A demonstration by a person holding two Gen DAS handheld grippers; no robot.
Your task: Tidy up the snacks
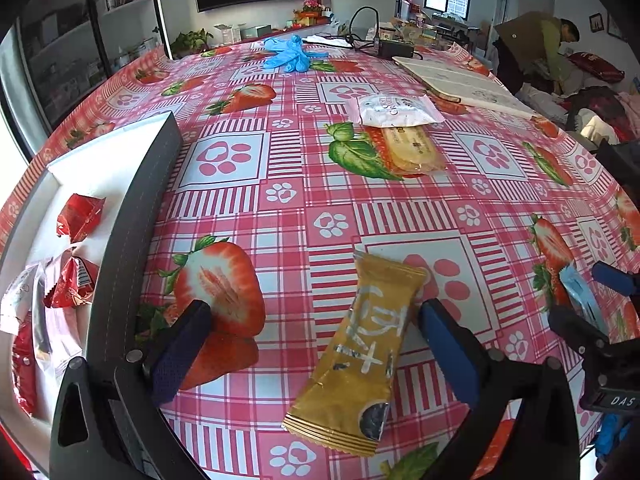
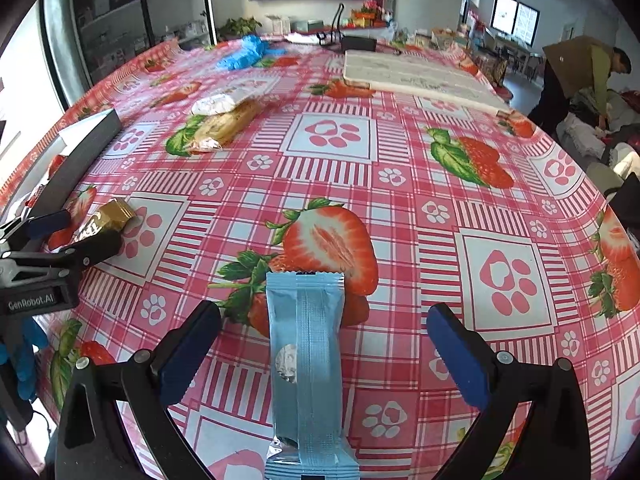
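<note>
A gold snack packet [image 1: 356, 356] lies flat on the strawberry tablecloth between the wide-open jaws of my left gripper [image 1: 316, 344]; neither pad touches it. In the right wrist view a light blue snack packet [image 2: 306, 364] lies lengthwise between the open jaws of my right gripper [image 2: 324, 352], also untouched. A white tray with a black rim [image 1: 136, 216] sits at the left and holds red candies [image 1: 78, 216] and other wrappers. Further back lie a white packet [image 1: 394, 110] and a clear pack of biscuits [image 1: 412, 150].
Blue gloves [image 1: 288, 54], a black power brick with cables [image 1: 394, 48] and a white board [image 1: 468, 84] lie at the table's far side. A person [image 1: 540, 44] bends over at the right, away from the table. My right gripper [image 1: 592, 312] shows at the left view's right edge.
</note>
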